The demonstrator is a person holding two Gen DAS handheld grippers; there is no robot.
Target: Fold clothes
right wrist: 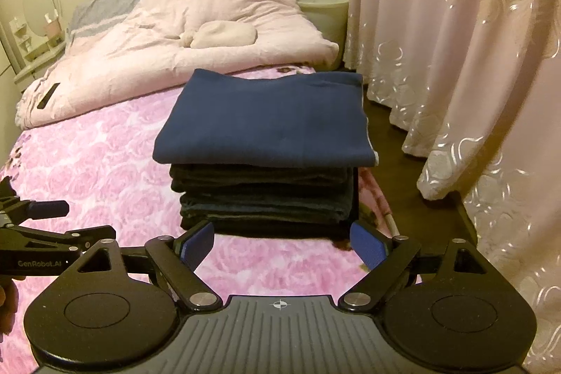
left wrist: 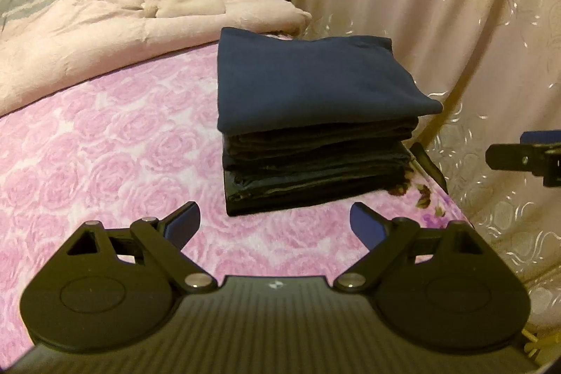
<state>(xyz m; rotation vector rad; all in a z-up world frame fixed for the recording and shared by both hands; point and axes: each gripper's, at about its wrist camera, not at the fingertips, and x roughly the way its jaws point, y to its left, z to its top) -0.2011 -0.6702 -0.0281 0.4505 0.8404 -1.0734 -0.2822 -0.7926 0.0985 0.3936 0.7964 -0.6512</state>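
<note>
Fingers (left wrist: 366,226) of the left gripper (left wrist: 275,221) are spreading wide, holding nothing, hovering over the bedspread (left wrist: 105,146) just short of the stack (left wrist: 315,170) of folded clothes. The right gripper (right wrist: 282,242) is likewise gaping empty, its blue pads (right wrist: 196,242) sitting close to the stack's bottom edge. A navy garment (right wrist: 266,125) is lying on top. Behind, a pink duvet (right wrist: 217,34) is bunching; a curtain (right wrist: 455,41) is hanging alongside.
</note>
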